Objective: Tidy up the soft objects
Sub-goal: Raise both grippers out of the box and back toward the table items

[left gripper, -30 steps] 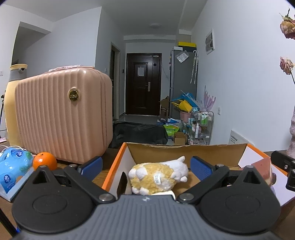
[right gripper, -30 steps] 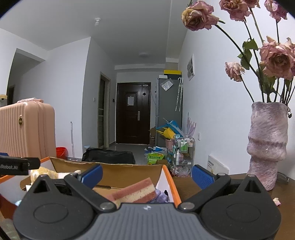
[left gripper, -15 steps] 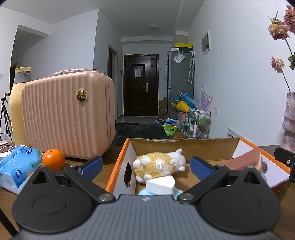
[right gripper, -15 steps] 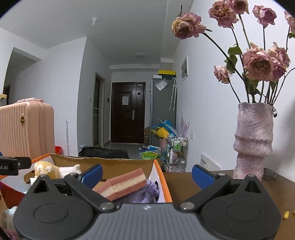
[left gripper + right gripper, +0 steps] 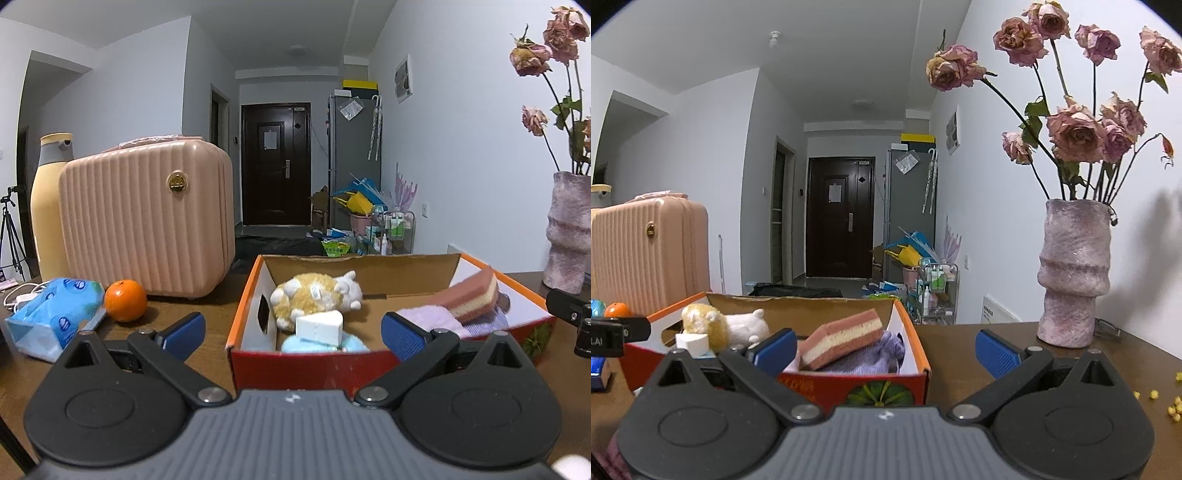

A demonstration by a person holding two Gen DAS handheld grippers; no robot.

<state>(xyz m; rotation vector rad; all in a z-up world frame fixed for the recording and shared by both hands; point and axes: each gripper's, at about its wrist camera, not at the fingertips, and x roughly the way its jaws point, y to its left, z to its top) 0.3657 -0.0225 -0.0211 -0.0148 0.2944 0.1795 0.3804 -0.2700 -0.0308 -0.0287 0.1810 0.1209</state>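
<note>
Cardboard box (image 5: 332,360): 1 plush toy (image 5: 314,297), 1 sponge (image 5: 471,295); 2 grippers (image 5: 291,332) (image 5: 884,350) spread, empty.

One box (image 5: 255,284), one plush toy (image 5: 314,295), one layered sponge (image 5: 469,295), one orange (image 5: 125,301), one suitcase (image 5: 147,218), one vase (image 5: 1073,273).

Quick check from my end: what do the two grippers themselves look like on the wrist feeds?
Both match: the left gripper and right gripper have a ribbed grey body with a small white logo, two round black discs, black linkage arms with silver pivot screws, and blue ribbed finger pads. No cables or sleeves are visible.
</note>
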